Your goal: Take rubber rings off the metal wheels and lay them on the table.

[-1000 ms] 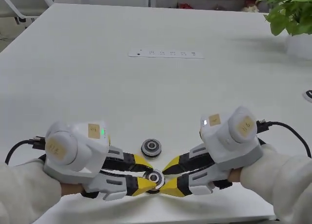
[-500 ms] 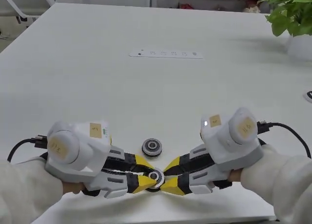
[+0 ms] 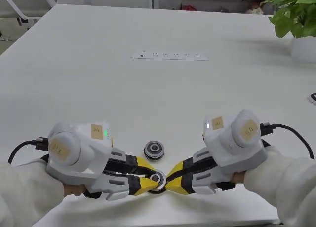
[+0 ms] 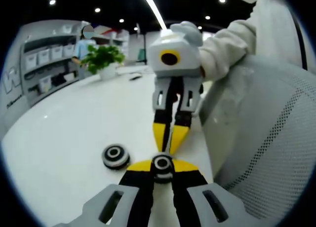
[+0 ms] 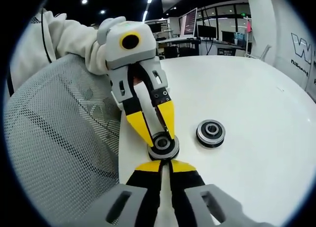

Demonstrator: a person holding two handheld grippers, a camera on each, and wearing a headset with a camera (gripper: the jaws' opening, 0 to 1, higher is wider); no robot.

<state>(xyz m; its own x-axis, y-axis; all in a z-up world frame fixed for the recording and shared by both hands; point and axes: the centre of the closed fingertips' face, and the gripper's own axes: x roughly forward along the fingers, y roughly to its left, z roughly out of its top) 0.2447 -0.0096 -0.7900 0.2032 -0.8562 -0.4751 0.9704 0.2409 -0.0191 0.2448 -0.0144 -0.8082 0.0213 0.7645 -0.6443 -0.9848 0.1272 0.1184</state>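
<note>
The jaws of my left gripper point(image 3: 149, 179) are closed on a metal wheel point(image 3: 157, 178), one on each side. The jaws of my right gripper point(image 3: 171, 179) are narrow, almost together, with the tips against this wheel's rim. A second wheel point(image 3: 153, 149) lies flat on the table point(image 3: 148, 89) just beyond the held one, not touching it.

The right tongs point(image 3: 169, 179), whose yellow tips stood spread apart at the lower centre of the head view a second before, closed together and came to touch the rim of the wheel point(image 3: 157, 177) gripped by the left tongs point(image 3: 151, 178).
</note>
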